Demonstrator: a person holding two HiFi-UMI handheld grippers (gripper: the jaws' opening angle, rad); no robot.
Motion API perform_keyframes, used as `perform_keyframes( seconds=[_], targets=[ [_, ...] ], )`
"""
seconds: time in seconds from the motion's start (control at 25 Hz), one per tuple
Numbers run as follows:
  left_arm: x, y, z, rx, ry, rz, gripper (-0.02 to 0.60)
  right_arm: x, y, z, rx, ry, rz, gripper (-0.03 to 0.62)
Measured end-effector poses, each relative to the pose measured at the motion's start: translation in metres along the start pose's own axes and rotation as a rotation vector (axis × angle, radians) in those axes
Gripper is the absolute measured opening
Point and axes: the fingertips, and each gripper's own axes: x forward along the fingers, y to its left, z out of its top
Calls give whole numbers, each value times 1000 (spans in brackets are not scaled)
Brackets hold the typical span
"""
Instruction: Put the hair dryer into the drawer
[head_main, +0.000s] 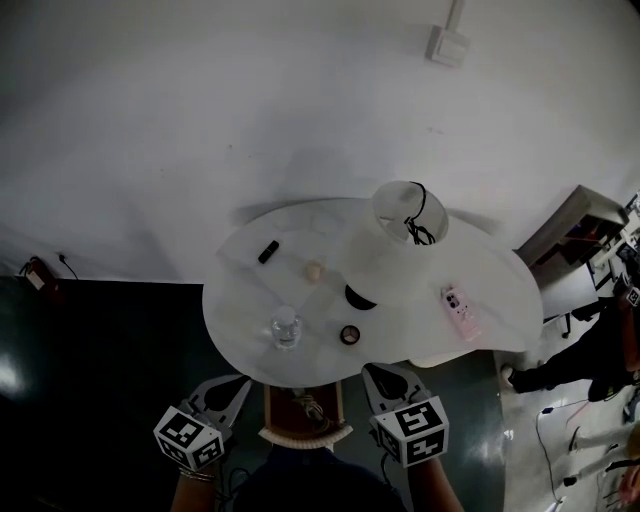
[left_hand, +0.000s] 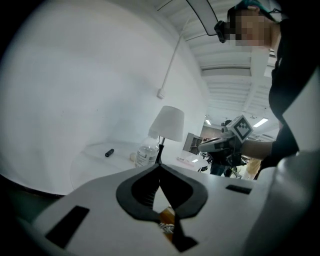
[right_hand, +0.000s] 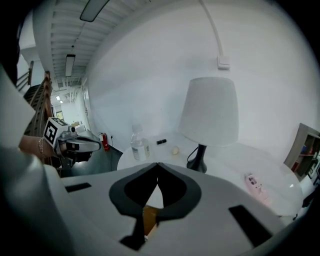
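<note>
A wooden drawer (head_main: 272, 404) stands pulled out under the round white table's (head_main: 240, 330) near edge. Inside it lies a dark thing with a pale coiled cord (head_main: 312, 406); I cannot tell for sure that it is the hair dryer. My left gripper (head_main: 229, 384) hangs left of the drawer and my right gripper (head_main: 386, 374) right of it. Both sit above the drawer at the table's rim, empty. In the left gripper view the jaws (left_hand: 160, 164) meet at their tips, with the drawer's wood (left_hand: 167, 216) showing below. The right gripper's jaws (right_hand: 158, 164) are also shut with nothing between them.
On the table stand a white lamp (head_main: 398, 240) with a black cord, a clear water bottle (head_main: 285, 328), a small black stick (head_main: 268, 252), a beige lump (head_main: 314, 271), a dark round tin (head_main: 349, 335) and a pink remote-like thing (head_main: 461, 310). A shelf (head_main: 575, 235) is at the right.
</note>
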Motion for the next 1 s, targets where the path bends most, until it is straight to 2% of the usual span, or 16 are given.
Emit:
perform_keyframes(
  seconds=[0.4,0.72,1.0],
  targets=[
    [-2,0,40,59,-56,11,8,-30,-33,47,-23,-134,-50,18],
    [0,-3,66,107,-89,-2,8,-47,-39,76,10,-243,-25,18],
    [-1,-4,94,134,-127,-6,8,-62,-44,104,-37,-351,-11,18]
  ],
)
